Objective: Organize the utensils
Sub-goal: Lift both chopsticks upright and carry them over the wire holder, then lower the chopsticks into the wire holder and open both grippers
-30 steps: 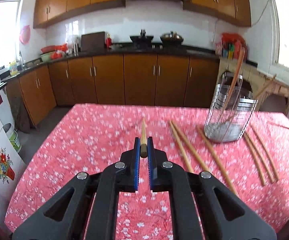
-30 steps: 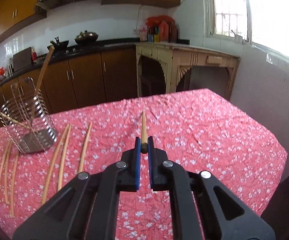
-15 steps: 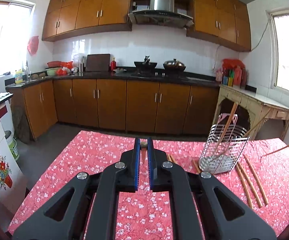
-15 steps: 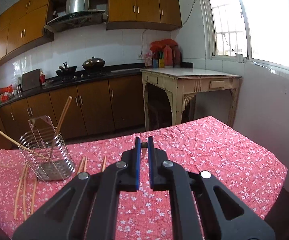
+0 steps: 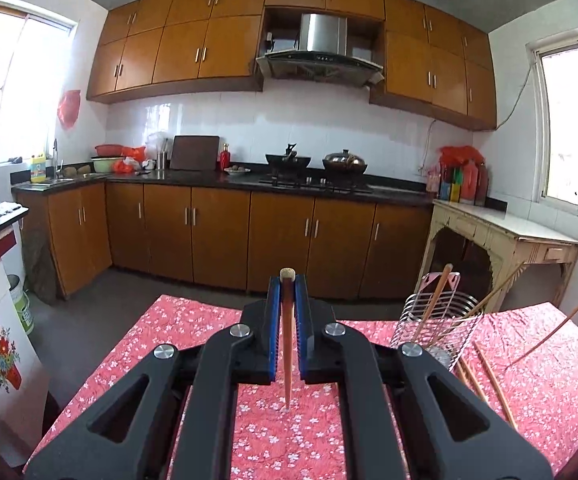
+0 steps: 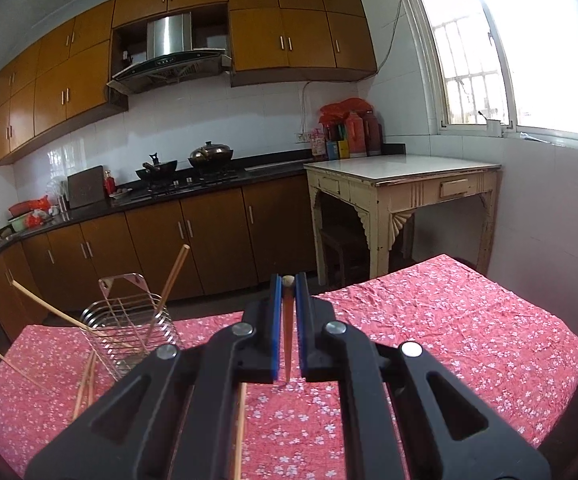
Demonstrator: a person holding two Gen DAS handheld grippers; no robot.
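Observation:
My left gripper (image 5: 288, 280) is shut on a brown wooden chopstick (image 5: 287, 344). Its thick end sticks up at the fingertips and its thin tip hangs down toward the red flowered tablecloth (image 5: 177, 332). My right gripper (image 6: 288, 280) is shut on a second chopstick (image 6: 288, 332), held the same way. The wire utensil holder (image 5: 437, 320) stands on the table between the two grippers, to the right in the left wrist view and, as the holder (image 6: 129, 328), to the left in the right wrist view. Chopsticks lean in it.
Loose chopsticks (image 5: 493, 384) lie on the cloth beside the holder, and more loose chopsticks (image 6: 85, 380) show in the right wrist view. Brown kitchen cabinets (image 5: 217, 236) and a cream side table (image 6: 401, 184) stand beyond the table's far edge.
Both grippers have risen and tipped upward, so more of the kitchen shows. Each chopstick, which pointed forward over the table, now hangs tip down between the shut jaws.

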